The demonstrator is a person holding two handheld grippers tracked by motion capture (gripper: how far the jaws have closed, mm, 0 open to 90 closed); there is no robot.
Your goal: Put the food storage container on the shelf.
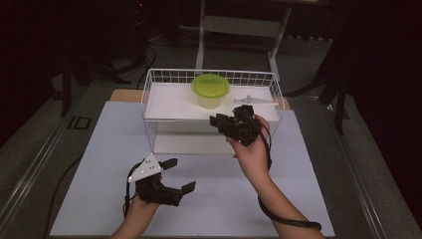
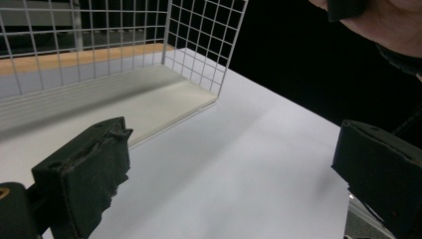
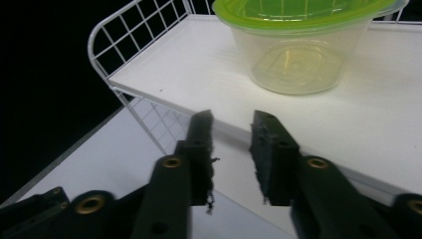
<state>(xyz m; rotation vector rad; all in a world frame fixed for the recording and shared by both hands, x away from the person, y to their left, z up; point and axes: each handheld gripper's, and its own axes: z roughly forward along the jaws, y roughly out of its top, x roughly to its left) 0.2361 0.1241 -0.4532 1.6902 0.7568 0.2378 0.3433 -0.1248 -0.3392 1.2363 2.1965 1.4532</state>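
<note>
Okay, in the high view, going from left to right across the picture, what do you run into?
Left gripper with its grey three-cornered plate → round clear plastic container with a green lid on the white wire shelf → right gripper, black, raised in the hand.

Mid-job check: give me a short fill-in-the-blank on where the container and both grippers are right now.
1. The clear container on the wire rack's upper shelf has a lid coloured ____.
2. The left gripper is open over the white table and holds ____.
3. The right gripper is raised at the shelf's front edge, its jaws ____ with a narrow gap.
4. The container sits upright and ____ from the right gripper.

Missing words: green; nothing; open; apart
</note>
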